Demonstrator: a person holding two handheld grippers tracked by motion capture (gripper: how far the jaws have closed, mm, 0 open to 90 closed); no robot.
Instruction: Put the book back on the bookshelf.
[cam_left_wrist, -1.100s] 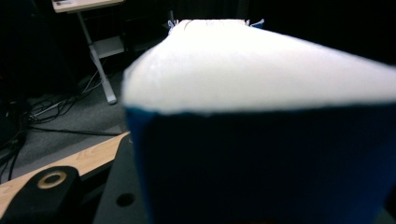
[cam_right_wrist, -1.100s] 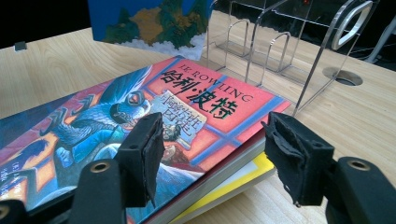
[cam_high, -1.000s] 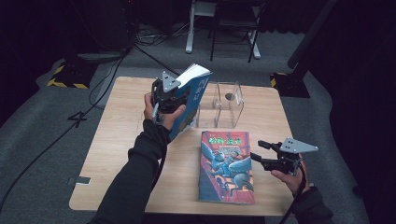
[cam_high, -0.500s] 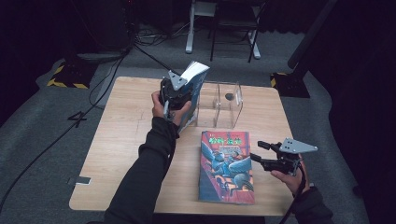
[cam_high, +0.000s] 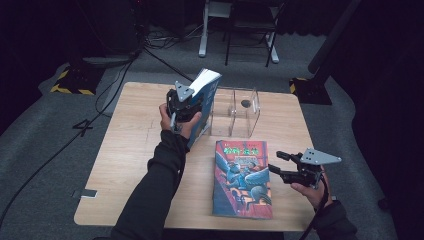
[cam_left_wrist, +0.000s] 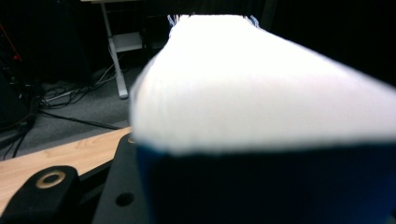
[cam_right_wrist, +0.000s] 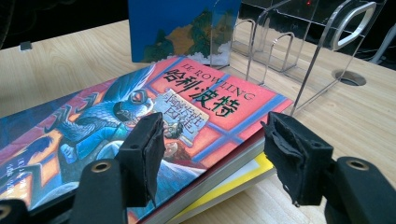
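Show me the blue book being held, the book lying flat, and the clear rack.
Blue book (cam_high: 206, 102), high view, on its cover.
Flat book (cam_high: 242, 177), high view, middle of its cover.
Clear rack (cam_high: 245, 117), high view, on its front wall.

Two books (cam_high: 202, 107) (cam_high: 242, 177); one clear rack (cam_high: 243, 112); two grippers (cam_high: 184, 102) (cam_high: 280, 162)

Left tool (cam_high: 186, 106), centre-left of the high view, raised on an outstretched sleeved forearm, its jaws clamped on a thick object. Right tool (cam_high: 284, 167), lower right, held low and level, jaws parted and holding nothing.
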